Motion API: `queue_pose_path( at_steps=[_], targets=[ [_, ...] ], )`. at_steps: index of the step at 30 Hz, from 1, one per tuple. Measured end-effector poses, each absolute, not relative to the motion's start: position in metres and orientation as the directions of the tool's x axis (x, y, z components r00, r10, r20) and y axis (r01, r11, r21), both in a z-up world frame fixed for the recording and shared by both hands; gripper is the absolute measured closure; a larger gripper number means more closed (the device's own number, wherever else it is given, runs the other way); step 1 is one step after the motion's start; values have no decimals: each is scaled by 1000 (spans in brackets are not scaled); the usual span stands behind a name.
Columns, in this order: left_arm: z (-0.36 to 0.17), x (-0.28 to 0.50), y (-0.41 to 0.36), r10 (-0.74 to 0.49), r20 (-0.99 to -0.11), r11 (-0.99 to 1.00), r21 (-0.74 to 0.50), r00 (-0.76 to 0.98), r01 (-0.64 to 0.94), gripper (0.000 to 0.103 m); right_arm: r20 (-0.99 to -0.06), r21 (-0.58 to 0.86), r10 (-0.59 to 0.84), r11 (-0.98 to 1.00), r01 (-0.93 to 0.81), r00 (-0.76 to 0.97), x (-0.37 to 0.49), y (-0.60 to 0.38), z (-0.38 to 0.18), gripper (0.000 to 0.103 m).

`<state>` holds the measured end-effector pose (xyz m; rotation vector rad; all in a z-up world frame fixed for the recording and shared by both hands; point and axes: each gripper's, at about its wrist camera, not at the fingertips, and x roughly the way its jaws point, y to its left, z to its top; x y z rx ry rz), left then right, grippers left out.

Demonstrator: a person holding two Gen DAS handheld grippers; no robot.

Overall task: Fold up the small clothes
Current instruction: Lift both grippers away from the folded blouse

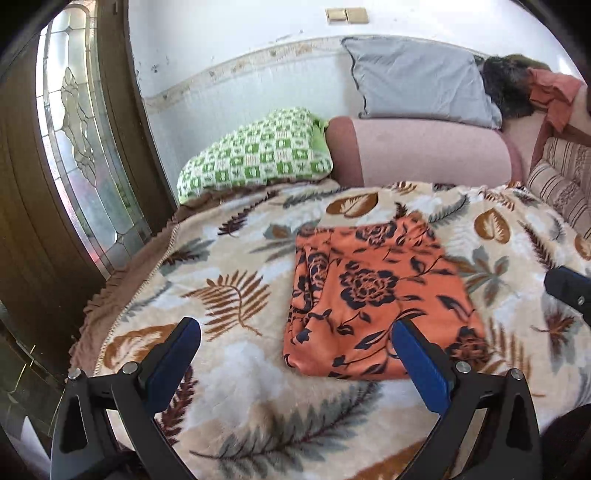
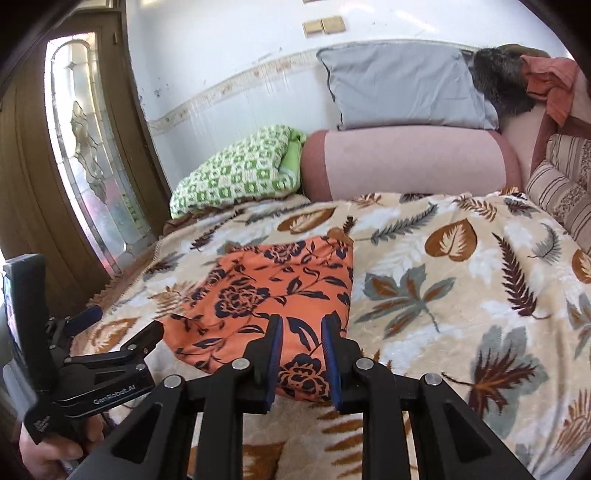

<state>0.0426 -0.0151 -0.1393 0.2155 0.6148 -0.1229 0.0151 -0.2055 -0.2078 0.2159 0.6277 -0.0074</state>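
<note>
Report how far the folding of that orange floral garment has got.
Done: the orange floral garment lies as a compact rectangle on the leaf-print blanket. In hand: nothing; left gripper wide open, right gripper narrowly open above its near edge. Left: possibly one final fold.

I'm working in a home, a lived-in bedroom or sitting room. Ahead of me a bed lies under a plush leaf-print blanket (image 1: 258,406), with a green checked pillow (image 1: 255,155), a pink bolster (image 1: 424,155) and a grey cushion (image 1: 417,85) piled against a white wall. At my left stands a wooden door with a leaded glass pane (image 1: 74,147); light switches (image 1: 346,15) sit high on the wall.
</note>
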Motion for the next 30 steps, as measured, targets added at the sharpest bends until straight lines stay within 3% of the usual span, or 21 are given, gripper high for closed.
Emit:
queue_pose_path(
  at_steps=[11,30],
  targets=[
    [-94,11,-13,-60,-541,975,149,839,166,0,-534,174,57,984,43,843,-15,-195,-173,78],
    [-84,0,-4,-67,-551,982,110,832,152,0,-537,148,67,989,16,841,-20,-182,-171,78]
  ],
)
